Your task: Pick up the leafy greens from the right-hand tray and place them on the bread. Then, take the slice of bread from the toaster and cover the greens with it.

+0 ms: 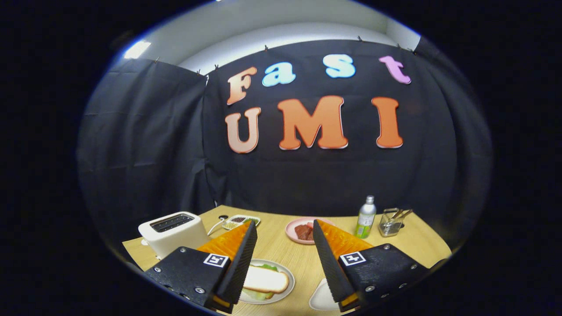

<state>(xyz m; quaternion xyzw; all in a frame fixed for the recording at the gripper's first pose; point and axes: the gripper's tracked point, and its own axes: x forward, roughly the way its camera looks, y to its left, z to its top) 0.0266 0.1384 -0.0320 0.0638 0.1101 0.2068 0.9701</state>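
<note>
The table (285, 254) filled the lower middle of the frame, with the booth wall behind it. At lower left sat the toaster (173, 232), and a small tray (240, 220) lay just right of it, further back. At bottom centre, a plate (268, 281) held the slice of bread (265, 279) lying on top of the leafy greens (268, 267). The gripper (284, 232) hung above that plate, fingers spread wide, nothing between them. Mid-table, a second plate (303, 230) held food. To its right stood a bottle (365, 217), then a wire basket (392, 223) at far right.
</note>
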